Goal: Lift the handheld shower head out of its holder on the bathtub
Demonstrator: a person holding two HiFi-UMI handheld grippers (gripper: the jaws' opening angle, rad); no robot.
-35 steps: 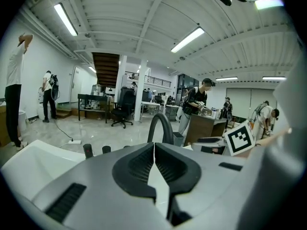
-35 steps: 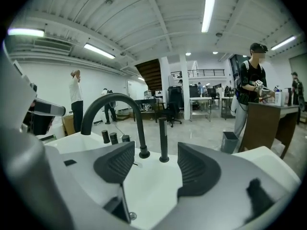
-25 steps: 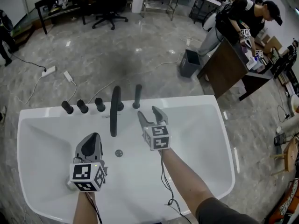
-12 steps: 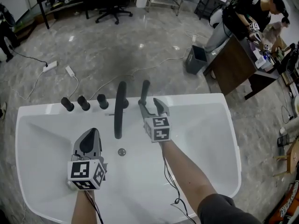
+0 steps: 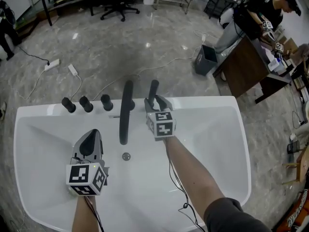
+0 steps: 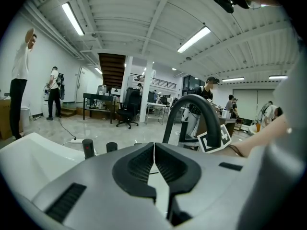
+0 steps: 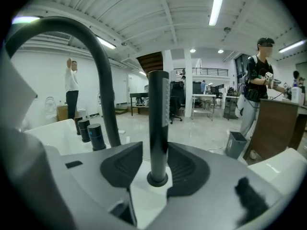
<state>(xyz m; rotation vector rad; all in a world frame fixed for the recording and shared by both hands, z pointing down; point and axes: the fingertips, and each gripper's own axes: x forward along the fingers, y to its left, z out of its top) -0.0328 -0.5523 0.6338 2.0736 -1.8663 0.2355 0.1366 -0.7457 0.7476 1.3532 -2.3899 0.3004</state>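
Shower head (image 7: 158,109) stands between right gripper's (image 7: 156,151) jaws, which have just been closing, not quite clamped yet. Left gripper (image 6: 154,146) hovers over bathtub (image 5: 217,129), jaws together, empty.

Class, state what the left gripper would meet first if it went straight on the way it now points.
Probably the tub's far wall, between the knobs and the spout. The left gripper aims at that gap, though depth is unclear.
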